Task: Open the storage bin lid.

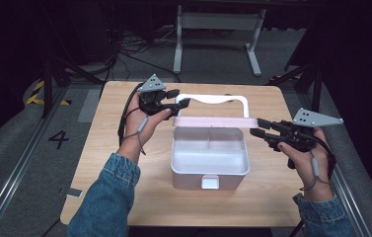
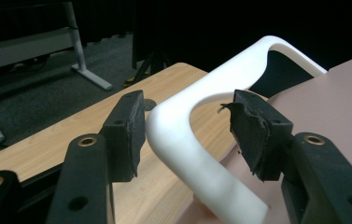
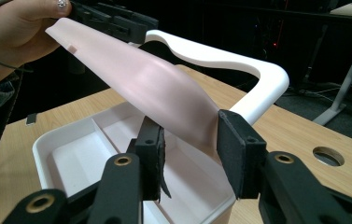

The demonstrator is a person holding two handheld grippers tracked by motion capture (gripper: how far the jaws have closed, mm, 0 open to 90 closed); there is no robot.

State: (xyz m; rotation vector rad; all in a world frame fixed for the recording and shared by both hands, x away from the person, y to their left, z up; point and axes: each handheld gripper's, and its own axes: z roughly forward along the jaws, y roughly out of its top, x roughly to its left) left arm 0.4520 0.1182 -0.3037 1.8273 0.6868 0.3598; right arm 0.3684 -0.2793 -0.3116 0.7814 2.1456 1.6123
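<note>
1. At table centre, a white box (image 1: 210, 165) sits open, divided into compartments, a latch tab on its near wall; its pink lid (image 1: 213, 121) is raised over the far rim.
2. Left gripper (image 1: 176, 98): jaws apart, straddling the corner of the lid's white handle (image 2: 187, 140); contact cannot be confirmed.
3. Right gripper (image 1: 258, 127): jaws apart around the lid's right edge, not clamped.
4. Surroundings: bare wooden table (image 1: 124, 187) on both sides; a round hole (image 3: 328, 156) near the right edge; a small dark item (image 1: 73, 193) at the near-left edge.
</note>
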